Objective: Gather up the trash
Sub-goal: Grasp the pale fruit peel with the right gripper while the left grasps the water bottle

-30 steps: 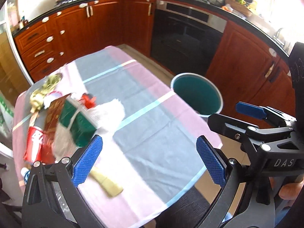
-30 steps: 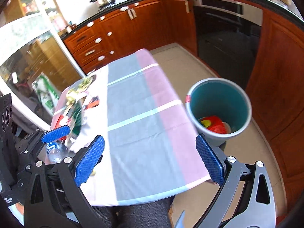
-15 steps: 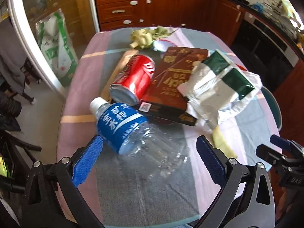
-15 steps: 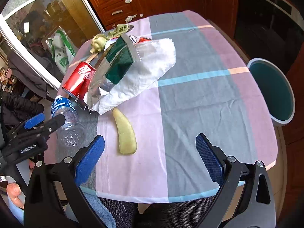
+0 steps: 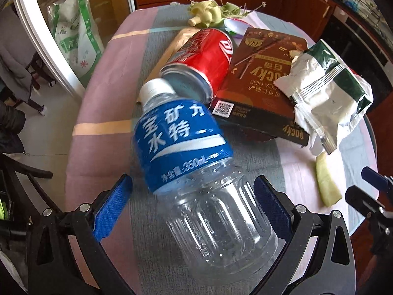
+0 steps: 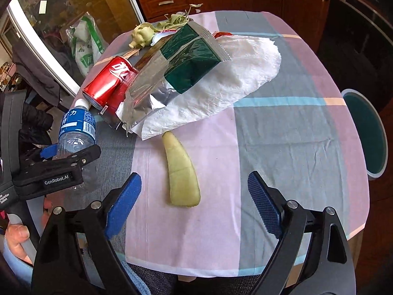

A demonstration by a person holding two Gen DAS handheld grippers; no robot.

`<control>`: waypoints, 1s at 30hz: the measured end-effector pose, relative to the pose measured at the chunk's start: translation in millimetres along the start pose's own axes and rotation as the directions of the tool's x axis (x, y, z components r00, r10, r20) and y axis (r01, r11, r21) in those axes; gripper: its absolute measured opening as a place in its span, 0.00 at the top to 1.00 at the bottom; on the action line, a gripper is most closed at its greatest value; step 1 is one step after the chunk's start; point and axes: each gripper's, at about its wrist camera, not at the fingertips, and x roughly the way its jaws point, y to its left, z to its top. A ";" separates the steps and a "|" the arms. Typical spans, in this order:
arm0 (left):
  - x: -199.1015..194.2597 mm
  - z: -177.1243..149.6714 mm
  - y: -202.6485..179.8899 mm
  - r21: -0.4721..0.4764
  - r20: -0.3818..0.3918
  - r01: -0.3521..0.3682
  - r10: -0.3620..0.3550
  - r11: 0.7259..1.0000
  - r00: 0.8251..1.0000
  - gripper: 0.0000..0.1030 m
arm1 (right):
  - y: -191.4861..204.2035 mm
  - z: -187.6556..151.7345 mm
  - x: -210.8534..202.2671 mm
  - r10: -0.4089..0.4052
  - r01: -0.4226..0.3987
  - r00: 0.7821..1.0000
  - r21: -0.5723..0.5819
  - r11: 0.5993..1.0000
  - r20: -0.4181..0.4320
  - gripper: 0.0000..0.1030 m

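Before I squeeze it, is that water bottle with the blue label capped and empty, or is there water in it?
Capped and apparently empty. The water bottle lies on its side with its white cap on, and its clear body shows no water.

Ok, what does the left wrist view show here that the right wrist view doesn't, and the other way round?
Left wrist only: the brown Pocky box face and its QR code, plus the left gripper open, its pads either side of the water bottle.

Right wrist only: the teal bin beside the table, the white paper towel spread under the green foil bag, and the right gripper open over the pale peel.

Both: bottle, red can, foil bag, peel, and the checked tablecloth.
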 end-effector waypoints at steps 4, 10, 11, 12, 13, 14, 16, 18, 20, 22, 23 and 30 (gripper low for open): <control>3.8 -12.5 11.7 0.011 -0.014 0.029 -0.029 1.000 0.999 0.04 | 10.8 3.2 12.4 -0.014 0.013 1.000 -0.046 0.999 -0.011 0.40; 0.6 -12.1 29.4 -0.013 0.007 0.097 -0.097 0.995 0.995 0.04 | 23.7 14.5 40.4 -0.023 0.020 0.999 -0.089 0.996 -0.031 0.57; -1.2 -11.3 30.9 -0.015 0.013 0.110 -0.110 0.994 0.994 0.04 | 24.6 16.3 44.5 -0.025 0.021 0.999 -0.090 0.996 -0.034 0.57; -3.3 -10.6 31.6 -0.016 0.020 0.129 -0.128 0.992 0.992 0.04 | 25.2 16.8 47.7 -0.027 0.023 0.999 -0.092 0.995 -0.036 0.56; -4.2 -10.0 32.1 -0.013 0.028 0.146 -0.146 0.989 0.989 0.04 | 27.0 17.2 48.6 -0.035 0.033 0.999 -0.103 0.994 -0.020 0.57; -4.9 -10.1 31.3 -0.008 0.033 0.163 -0.162 0.987 0.986 0.09 | 28.8 17.3 49.8 -0.045 0.043 0.999 -0.116 0.992 -0.016 0.60; -3.2 -11.1 27.9 0.005 0.022 0.190 -0.190 0.982 0.982 0.29 | 32.1 16.8 50.7 -0.070 0.069 0.998 -0.140 0.988 -0.002 0.75; -4.0 -13.9 23.8 0.022 0.035 0.169 -0.169 0.985 0.985 0.35 | 35.3 15.2 49.9 -0.092 0.092 0.996 -0.165 0.982 0.008 0.79; -4.2 -17.6 22.6 0.021 0.034 0.182 -0.183 0.983 0.983 0.36 | 33.7 12.4 47.8 -0.085 0.085 0.996 -0.163 0.983 0.010 0.80; -7.1 -21.9 21.0 0.024 0.034 0.185 -0.186 0.982 0.982 0.36 | 30.3 8.3 44.5 -0.069 0.070 0.998 -0.150 0.986 0.007 0.80; -9.1 -23.8 20.4 0.028 0.034 0.187 -0.187 0.982 0.982 0.36 | 28.0 6.4 42.3 -0.056 0.057 0.998 -0.138 0.989 0.006 0.81; -31.4 -35.3 11.8 0.067 0.057 0.197 -0.201 0.978 0.978 0.36 | 10.7 -4.7 19.7 -0.001 0.002 1.000 -0.064 0.998 0.023 0.81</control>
